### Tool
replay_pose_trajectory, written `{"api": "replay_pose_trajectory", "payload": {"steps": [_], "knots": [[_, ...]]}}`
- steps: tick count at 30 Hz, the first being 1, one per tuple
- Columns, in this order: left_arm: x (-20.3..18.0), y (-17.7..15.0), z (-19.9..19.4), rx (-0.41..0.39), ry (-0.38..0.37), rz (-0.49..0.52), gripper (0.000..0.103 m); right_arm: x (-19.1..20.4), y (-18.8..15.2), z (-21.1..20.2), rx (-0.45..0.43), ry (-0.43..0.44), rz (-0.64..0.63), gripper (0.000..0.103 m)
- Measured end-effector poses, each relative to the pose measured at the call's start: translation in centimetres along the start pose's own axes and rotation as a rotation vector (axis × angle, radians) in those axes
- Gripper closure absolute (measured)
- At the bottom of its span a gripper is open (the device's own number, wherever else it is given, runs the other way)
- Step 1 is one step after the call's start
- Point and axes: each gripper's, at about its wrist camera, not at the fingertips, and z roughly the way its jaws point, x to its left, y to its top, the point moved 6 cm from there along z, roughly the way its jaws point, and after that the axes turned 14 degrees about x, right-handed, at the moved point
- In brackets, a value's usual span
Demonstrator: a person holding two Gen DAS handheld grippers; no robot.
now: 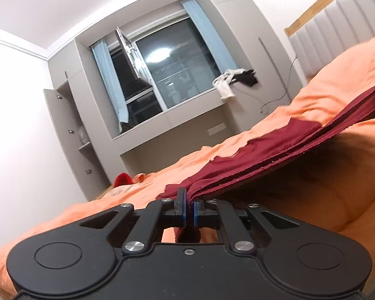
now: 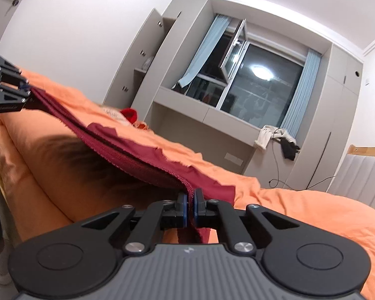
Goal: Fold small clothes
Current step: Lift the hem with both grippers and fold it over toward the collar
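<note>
Bed [image 1: 337, 80] with orange cover, rumpled, runs lower left to upper right in left wrist view. Dark red garment [image 1: 275, 147] partly resting on cover at centre right, near edge raised off it, shadow beneath. Small bright red item [image 1: 122, 180] on cover at far end, left of centre. Pale patterned fabric [image 2: 112, 113] just beside red item, identity unclear.

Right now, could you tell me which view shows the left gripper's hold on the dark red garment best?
The left wrist view: the left gripper pinches the garment up close. The right wrist view shows it small at the edge.
</note>
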Motion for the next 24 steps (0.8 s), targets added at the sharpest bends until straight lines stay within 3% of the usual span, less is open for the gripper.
{"api": "replay_pose_trajectory", "payload": {"steps": [5,11,17,24], "knots": [[1.6,0.6,-5.8,-0.038,-0.059,-0.018,0.098,0.2,0.1,-5.6,-0.043,-0.03,-0.073,0.098],[3.0,1.9,-12.1,-0.085,-0.111,-0.008,0.098,-0.7,1.5,-9.8,-0.091,-0.044,-0.058,0.098],[4.4,5.2,-12.3,-0.096,-0.162,-0.063,0.098,-3.2,4.2,-7.2,-0.14,-0.042,0.003,0.098],[5.6,10.7,-6.0,-0.116,-0.127,-0.133,0.097,-6.3,9.2,0.9,-0.167,-0.081,0.018,0.097]]}}
